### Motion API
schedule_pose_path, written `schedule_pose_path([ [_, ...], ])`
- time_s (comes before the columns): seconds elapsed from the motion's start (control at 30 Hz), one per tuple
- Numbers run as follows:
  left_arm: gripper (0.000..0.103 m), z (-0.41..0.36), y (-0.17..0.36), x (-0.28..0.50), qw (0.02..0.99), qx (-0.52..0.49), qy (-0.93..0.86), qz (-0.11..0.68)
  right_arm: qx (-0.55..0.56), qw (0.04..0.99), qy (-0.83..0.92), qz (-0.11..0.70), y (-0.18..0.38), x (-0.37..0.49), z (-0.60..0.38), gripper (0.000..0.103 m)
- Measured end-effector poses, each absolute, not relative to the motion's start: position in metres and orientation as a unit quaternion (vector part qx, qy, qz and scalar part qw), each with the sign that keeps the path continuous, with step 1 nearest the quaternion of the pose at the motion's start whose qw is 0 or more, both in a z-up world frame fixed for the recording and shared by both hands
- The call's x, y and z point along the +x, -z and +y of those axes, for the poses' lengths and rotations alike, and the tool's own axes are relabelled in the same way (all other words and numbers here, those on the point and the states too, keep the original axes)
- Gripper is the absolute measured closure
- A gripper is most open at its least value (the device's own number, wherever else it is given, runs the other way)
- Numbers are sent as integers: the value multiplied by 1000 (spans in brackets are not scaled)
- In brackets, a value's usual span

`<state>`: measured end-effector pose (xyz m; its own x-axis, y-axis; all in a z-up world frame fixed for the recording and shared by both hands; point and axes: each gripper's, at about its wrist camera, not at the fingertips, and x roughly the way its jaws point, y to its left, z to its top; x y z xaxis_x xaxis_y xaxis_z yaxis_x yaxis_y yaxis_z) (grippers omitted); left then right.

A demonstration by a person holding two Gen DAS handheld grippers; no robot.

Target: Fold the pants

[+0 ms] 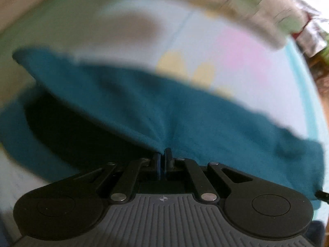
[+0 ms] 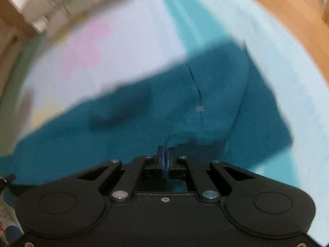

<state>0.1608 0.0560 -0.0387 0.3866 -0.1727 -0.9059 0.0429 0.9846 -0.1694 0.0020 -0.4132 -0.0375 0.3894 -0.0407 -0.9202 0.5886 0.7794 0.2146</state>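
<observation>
**A:** Teal pants (image 1: pixel 185 111) fill the lower half of both views, spread over a pastel bed sheet (image 1: pixel 127 30) with pink and yellow patches. In the left wrist view the cloth fans forward and to both sides from your left gripper (image 1: pixel 164 154), with a lifted flap casting a dark hollow to the picture's left.

**B:** And the fingers?

**A:** Your left fingers (image 1: pixel 169 156) are pressed together on a pinch of the teal fabric; the creases radiate straight out of that nip. Your right gripper (image 2: pixel 165 156) is likewise closed, with a thin edge of the pants caught between the blue pads.

**B:** So which way does the garment run from you?

**A:** Seen from the right wrist, the long body stretches away to the picture's left, towards your other hand, while a squared end sits ahead and to the right, near the sheet's turquoise border (image 2: pixel 174 20). A seam (image 2: pixel 195 86) runs forward from just beyond your right fingers.

**B:** So the fold turns on that?

**A:** I'd judge so: you hold one long edge between both hands, so carrying both together across the garment's width should keep it square. Everything's blurred, so finer detail I can't give.
</observation>
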Motion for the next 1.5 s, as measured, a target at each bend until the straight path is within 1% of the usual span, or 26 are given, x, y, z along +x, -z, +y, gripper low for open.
schedule_pose_path([
  [0.1,100,62,74,160,810,-64,39,581,286,753,193,560,66,7,-412,88],
  [0.17,99,65,83,157,811,-63,37,581,301,744,186,567,64,7,-416,84],
  [0.27,99,62,84,159,816,-50,41,575,288,768,189,539,35,-2,-427,84],
  [0.33,99,59,84,159,818,-43,42,572,281,785,208,511,14,-11,-443,79],
  [0.37,99,58,85,159,819,-40,42,571,282,790,222,496,5,-16,-455,72],
  [0.4,98,58,85,159,820,-37,41,570,283,792,238,485,0,-21,-469,68],
  [0.5,98,58,86,158,824,-32,42,564,283,788,279,469,-1,-34,-502,67],
  [0.6,98,53,86,154,827,-29,42,559,308,771,301,468,15,-44,-529,61],
  [0.73,98,42,86,148,829,-24,39,558,352,756,312,454,45,-58,-550,60],
  [0.87,98,42,84,146,828,-22,36,560,368,749,291,467,61,-48,-542,60],
  [1.07,98,41,83,149,826,-16,32,562,356,751,256,493,72,-27,-520,60],
  [1.23,98,45,82,152,825,-23,33,564,344,767,238,487,73,-7,-507,60],
  [1.27,98,45,82,152,824,-24,33,564,344,766,238,488,75,-3,-505,60],
  [1.33,98,44,83,153,824,-22,34,564,331,771,241,488,75,3,-500,78],
  [1.37,99,44,82,153,825,-23,36,564,317,776,245,488,71,3,-497,93],
  [1.5,99,49,70,151,824,-39,49,563,283,798,253,469,35,-4,-488,95],
])
